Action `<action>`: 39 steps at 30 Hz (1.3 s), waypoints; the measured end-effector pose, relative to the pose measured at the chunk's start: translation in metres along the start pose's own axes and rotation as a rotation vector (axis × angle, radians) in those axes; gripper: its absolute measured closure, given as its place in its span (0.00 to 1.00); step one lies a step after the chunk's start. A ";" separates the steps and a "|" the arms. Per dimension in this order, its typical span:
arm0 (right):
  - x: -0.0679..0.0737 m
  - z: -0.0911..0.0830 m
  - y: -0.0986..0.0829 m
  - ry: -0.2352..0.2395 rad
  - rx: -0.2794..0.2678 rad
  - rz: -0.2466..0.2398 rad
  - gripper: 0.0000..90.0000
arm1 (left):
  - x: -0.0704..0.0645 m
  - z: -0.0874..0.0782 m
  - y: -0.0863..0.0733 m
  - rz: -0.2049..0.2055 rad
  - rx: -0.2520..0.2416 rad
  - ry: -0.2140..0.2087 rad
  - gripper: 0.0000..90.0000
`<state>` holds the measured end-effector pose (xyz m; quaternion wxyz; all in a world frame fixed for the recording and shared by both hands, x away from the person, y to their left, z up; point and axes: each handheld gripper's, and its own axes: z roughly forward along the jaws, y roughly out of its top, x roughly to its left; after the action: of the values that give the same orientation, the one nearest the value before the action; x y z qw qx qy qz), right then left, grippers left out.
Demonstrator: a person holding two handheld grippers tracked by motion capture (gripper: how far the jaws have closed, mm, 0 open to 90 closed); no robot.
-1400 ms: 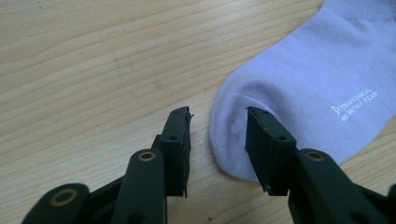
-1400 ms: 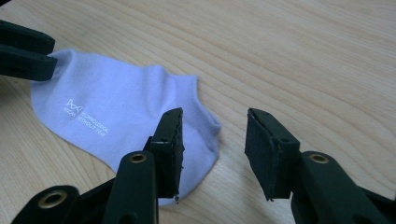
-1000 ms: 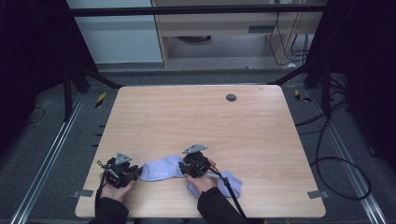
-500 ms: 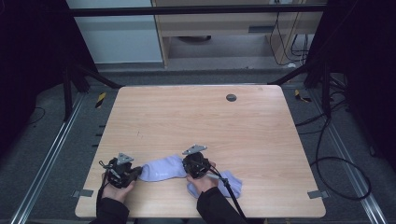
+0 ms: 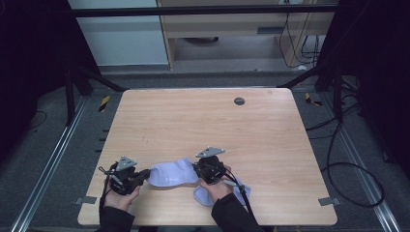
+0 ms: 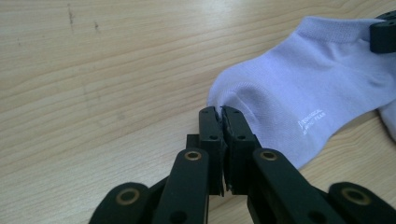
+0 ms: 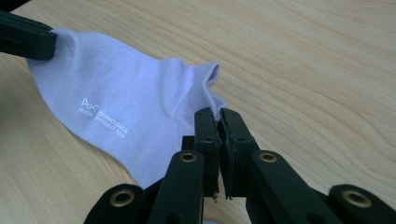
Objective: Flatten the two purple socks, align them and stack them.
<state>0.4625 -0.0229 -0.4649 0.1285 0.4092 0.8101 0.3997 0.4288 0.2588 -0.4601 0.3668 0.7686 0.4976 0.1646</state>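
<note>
- High view: a pale sock (image 5: 170, 174) lies stretched near the front edge of the table (image 5: 203, 121), held at both ends between the two grippers.
- Left gripper (image 6: 219, 114) has its jaws shut on the sock's rounded toe end; only a thin fold of fabric sits between the tips.
- Right gripper (image 7: 218, 116) is likewise clamped on the sock, at the ribbed cuff edge, again by a narrow pinch.
- A second sock (image 5: 220, 195) of the same colour lies partly under the right hand (image 5: 216, 186), touching or just beside the held one; I cannot tell whether they overlap.
- Risk, as I judge it: both grips are shallow, so pulling the ends further apart could slide the fabric out of one pair of jaws and let that end drop.
- Risk: the right gripper's cable (image 5: 244, 193) trails across the second sock and could drag or bunch it when the hand moves.
- Risk: work is close to the front edge, so a released sock could slip off the table.
- Farther off: a dark round hole (image 5: 239, 101) near the far edge, well apart from the socks; nothing else stands in the way on the wood.
</note>
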 end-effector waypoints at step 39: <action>-0.057 -0.114 -0.061 -0.074 -0.035 0.037 0.96 | -0.115 0.025 0.024 0.180 0.046 -0.156 0.97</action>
<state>0.4039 -0.1497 -0.4438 0.1581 0.4364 0.7899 0.4007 0.4078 0.1408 -0.4470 0.3702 0.8290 0.4002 0.1250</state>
